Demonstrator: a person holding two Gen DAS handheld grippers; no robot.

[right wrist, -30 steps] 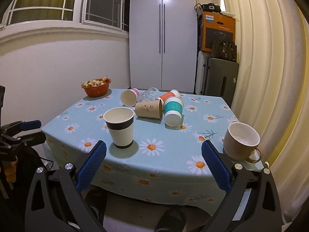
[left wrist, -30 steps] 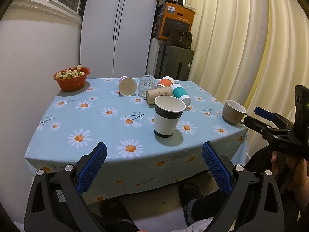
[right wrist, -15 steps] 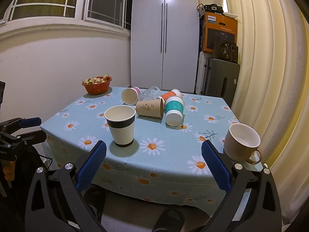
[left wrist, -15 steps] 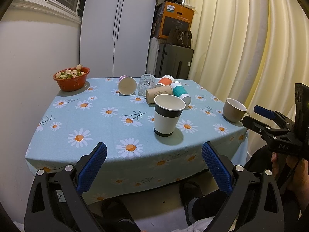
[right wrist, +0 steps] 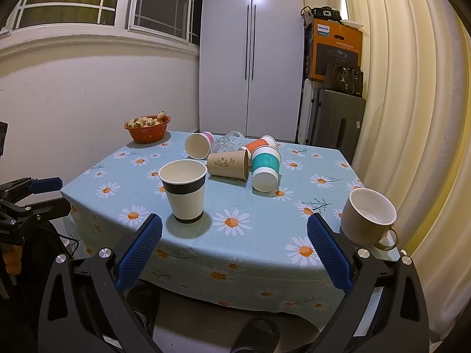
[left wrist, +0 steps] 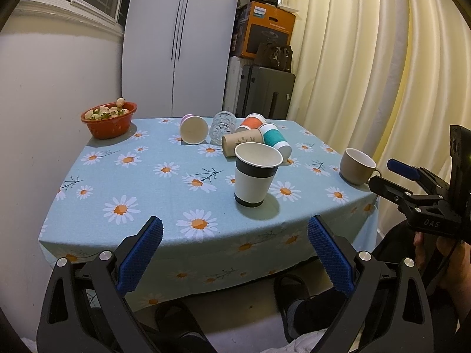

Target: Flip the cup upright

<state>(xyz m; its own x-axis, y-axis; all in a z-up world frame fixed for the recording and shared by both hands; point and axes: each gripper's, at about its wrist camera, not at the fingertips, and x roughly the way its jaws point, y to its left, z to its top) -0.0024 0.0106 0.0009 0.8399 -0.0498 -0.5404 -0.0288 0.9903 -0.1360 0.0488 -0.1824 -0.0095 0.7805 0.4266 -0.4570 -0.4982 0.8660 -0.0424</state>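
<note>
Both grippers, left [left wrist: 234, 253] and right [right wrist: 234, 251], hang wide open and empty off the table's [right wrist: 294, 270] near edge. White paper cup with black band [right wrist: 185, 190] stands upright, mouth up, near that edge. Brown [right wrist: 228, 163], teal [right wrist: 265, 167], orange [right wrist: 259, 144] and pink [right wrist: 198, 144] cups lie on their sides mid-table.

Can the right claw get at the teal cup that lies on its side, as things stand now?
Probably yes: the open right claw is off the table, and the teal cup lies with its rim toward it, nothing between.
</note>
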